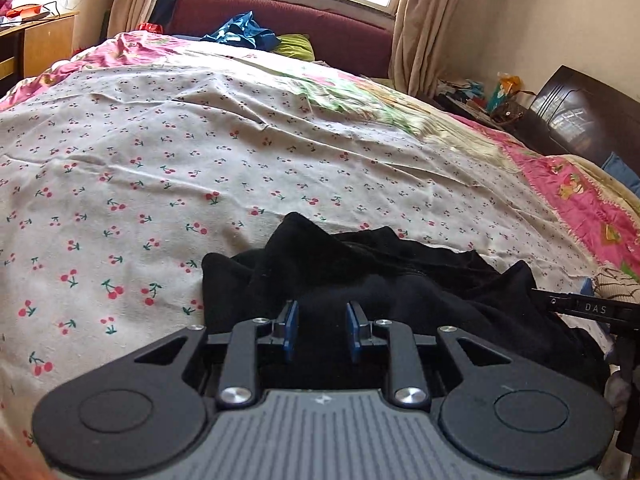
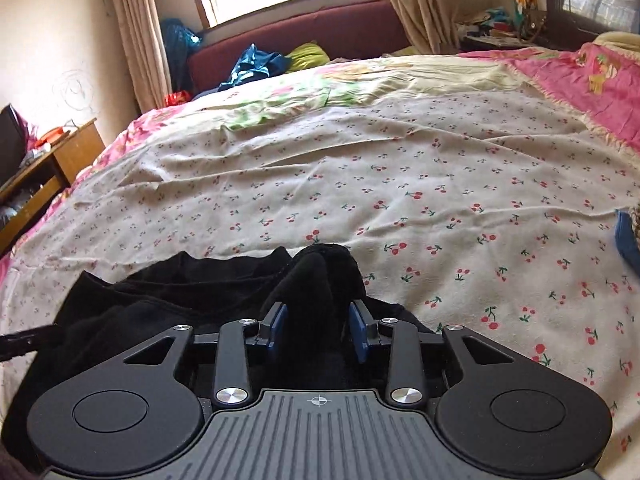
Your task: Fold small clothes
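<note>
Evidently folding is barely beginning: the crumpled black cloth garment [image 1: 384, 280] is lying bunched on the cherry-print bedsheet [image 1: 160, 160], the right gripper [image 2: 318, 330] seemingly pinching a raised fold, the left gripper [image 1: 322, 330] hanging slightly parted over it.

The white letters "DAS" stand on a black bar of the right tongs [image 1: 592, 309], seen at the left wrist view's right edge.
</note>
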Motion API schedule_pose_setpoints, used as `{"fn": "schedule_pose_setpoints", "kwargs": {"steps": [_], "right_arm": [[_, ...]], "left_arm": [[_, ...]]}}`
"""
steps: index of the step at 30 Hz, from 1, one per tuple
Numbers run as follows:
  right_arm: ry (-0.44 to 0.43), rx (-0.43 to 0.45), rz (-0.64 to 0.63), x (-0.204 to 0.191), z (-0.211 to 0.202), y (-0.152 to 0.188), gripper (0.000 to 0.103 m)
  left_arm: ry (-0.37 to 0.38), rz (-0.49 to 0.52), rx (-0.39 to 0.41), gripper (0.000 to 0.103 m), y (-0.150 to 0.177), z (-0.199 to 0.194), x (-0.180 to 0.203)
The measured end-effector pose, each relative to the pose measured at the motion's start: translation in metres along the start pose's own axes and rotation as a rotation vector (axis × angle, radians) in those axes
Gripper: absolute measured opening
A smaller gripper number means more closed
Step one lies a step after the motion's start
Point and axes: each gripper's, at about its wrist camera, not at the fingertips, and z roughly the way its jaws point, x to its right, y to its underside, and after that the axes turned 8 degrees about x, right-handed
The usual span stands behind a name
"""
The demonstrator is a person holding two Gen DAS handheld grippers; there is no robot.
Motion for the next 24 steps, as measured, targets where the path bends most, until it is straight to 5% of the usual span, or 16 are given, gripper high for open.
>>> {"fn": "schedule_pose_setpoints", "kwargs": {"steps": [1,2,4,5,9,14,16,20,24], "right_arm": [[-0.007,-0.019,0.013,0.002,0.004,0.0,0.031],[0.003,-0.029,0.019,0.003,0.005,0.0,0.014],[-0.002,-0.024,0.048,0.01,-0.002,-0.003,0.006],[0.017,-0.012,0.049,0.014,-0.007,-0.004,0.005],[0.064,-0.05,0.127,0.033,-0.001,0.0,0.005],[0.12,0.094,-0.108,-0.02,-0.038,-0.019,0.015],[0.025,0.137,-0.183,-0.048,-0.05,-0.029,0.023],[-0.301,0.044,-0.204,-0.111,-0.024,-0.041,0.038],[-0.433,-0.055,-0.245,-0.17,0.037,-0.041,0.038]], "left_arm": [[-0.009,-0.002,-0.003,0.038,0.003,0.003,-0.003],[-0.029,-0.003,-0.003,0.038,0.005,0.004,-0.005],[-0.097,-0.004,-0.018,0.032,0.011,0.007,-0.014],[-0.119,-0.024,-0.022,0.024,0.013,0.006,-0.019],[-0.138,-0.082,-0.025,0.021,0.015,-0.001,-0.029],[-0.108,-0.026,0.027,0.026,0.016,-0.025,-0.015],[-0.087,-0.048,0.042,0.031,0.017,-0.035,-0.017],[-0.045,-0.086,0.055,0.036,0.019,-0.051,-0.026],[-0.016,-0.094,0.065,0.04,0.022,-0.062,-0.031]]}}
